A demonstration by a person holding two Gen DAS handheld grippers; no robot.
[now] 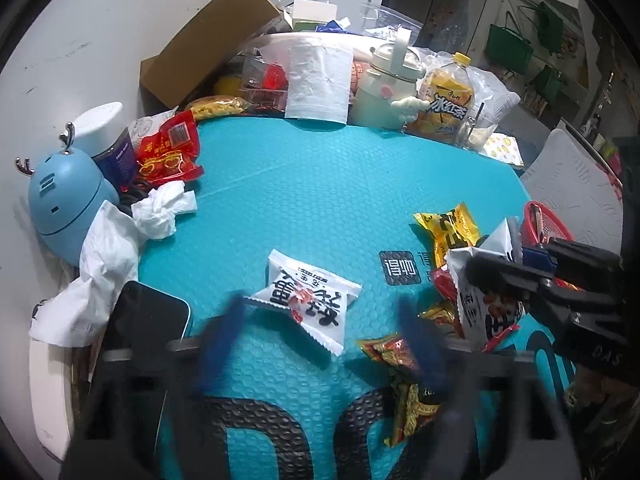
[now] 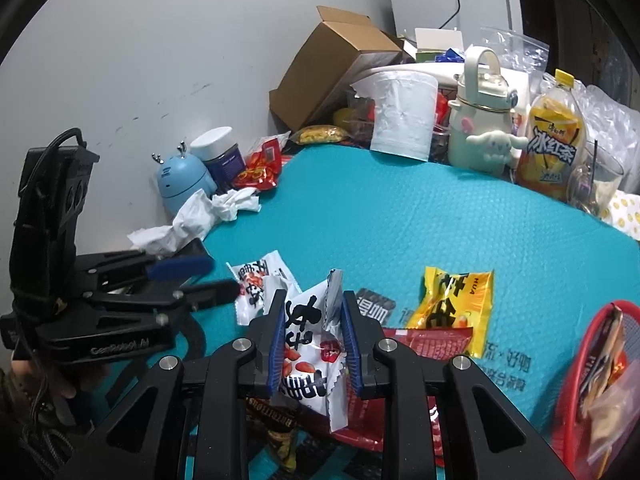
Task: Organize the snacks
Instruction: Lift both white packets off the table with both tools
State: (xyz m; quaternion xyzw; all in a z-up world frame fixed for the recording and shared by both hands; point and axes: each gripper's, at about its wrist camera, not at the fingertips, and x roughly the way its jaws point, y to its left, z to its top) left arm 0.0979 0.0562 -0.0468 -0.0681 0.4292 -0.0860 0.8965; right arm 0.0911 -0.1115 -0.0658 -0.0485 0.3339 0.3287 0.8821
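My right gripper [image 2: 314, 340] is shut on a white snack packet [image 2: 310, 360] with black characters and lifts it above the teal mat [image 2: 400, 220]; it also shows in the left wrist view [image 1: 486, 304]. My left gripper [image 1: 320, 320] is open and blurred, its fingers [image 1: 222, 332] either side of a second white packet [image 1: 308, 296] lying on the mat. A yellow packet [image 2: 456, 304] and a red packet [image 2: 436, 344] lie near a red basket [image 2: 580, 400] that holds snacks at the right.
A phone [image 1: 140, 340], crumpled tissues [image 1: 164, 212] and a blue humidifier [image 1: 64, 208] line the left edge. A cardboard box [image 2: 332, 76], a tissue pack [image 2: 400, 112], a cream bottle [image 2: 480, 120] and an iced tea bottle [image 2: 556, 136] crowd the back.
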